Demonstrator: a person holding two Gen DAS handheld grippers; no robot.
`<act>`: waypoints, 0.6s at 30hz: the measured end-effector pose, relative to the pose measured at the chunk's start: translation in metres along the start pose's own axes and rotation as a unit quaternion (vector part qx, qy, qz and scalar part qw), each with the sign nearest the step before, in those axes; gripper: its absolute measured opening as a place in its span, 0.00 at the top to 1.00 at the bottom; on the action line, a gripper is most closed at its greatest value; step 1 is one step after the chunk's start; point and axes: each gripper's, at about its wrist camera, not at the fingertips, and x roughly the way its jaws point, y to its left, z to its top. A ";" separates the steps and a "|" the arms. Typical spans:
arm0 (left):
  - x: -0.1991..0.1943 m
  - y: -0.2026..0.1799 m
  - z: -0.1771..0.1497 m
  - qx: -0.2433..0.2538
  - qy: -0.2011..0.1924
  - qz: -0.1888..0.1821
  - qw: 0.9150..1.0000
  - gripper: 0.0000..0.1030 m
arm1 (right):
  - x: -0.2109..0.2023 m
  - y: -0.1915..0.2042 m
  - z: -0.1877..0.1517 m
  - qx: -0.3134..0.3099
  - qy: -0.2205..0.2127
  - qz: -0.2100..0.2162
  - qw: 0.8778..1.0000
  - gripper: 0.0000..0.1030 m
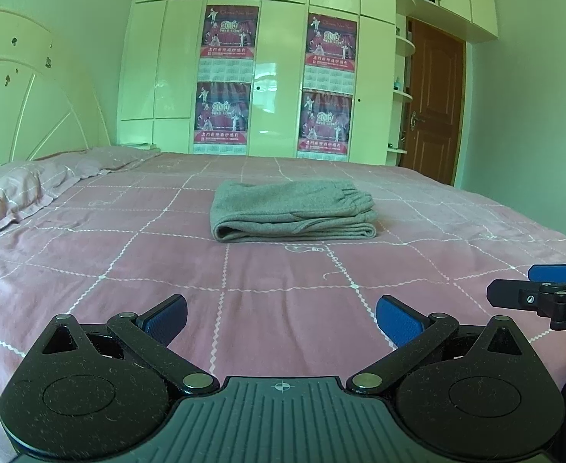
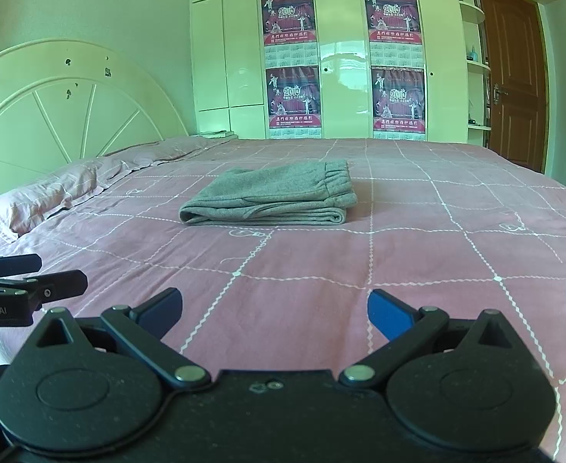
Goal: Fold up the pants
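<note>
Grey pants (image 1: pixel 292 210) lie folded in a compact stack on the pink checked bedspread (image 1: pixel 167 254), waistband to the right; they also show in the right wrist view (image 2: pixel 271 195). My left gripper (image 1: pixel 281 318) is open and empty, held above the bed's near part, well short of the pants. My right gripper (image 2: pixel 273 312) is open and empty, likewise short of the pants. The right gripper shows at the right edge of the left wrist view (image 1: pixel 545 289); the left gripper shows at the left edge of the right wrist view (image 2: pixel 24 277).
A pink pillow (image 2: pixel 40 200) lies at the left by the white arched headboard (image 2: pixel 63 104). A white wardrobe with posters (image 1: pixel 275 77) stands behind the bed. A brown door (image 1: pixel 433 108) is at the far right.
</note>
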 end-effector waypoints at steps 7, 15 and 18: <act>-0.001 0.000 0.000 0.001 0.000 0.000 1.000 0.00 | 0.000 0.000 0.000 0.000 0.000 0.000 1.000 0.06; -0.002 -0.001 0.001 0.001 -0.003 -0.002 1.000 0.00 | 0.000 0.000 0.000 0.001 0.000 0.000 1.000 0.06; -0.003 -0.001 0.001 0.001 -0.005 -0.003 1.000 0.00 | 0.000 0.000 0.001 0.000 -0.001 0.000 1.000 0.06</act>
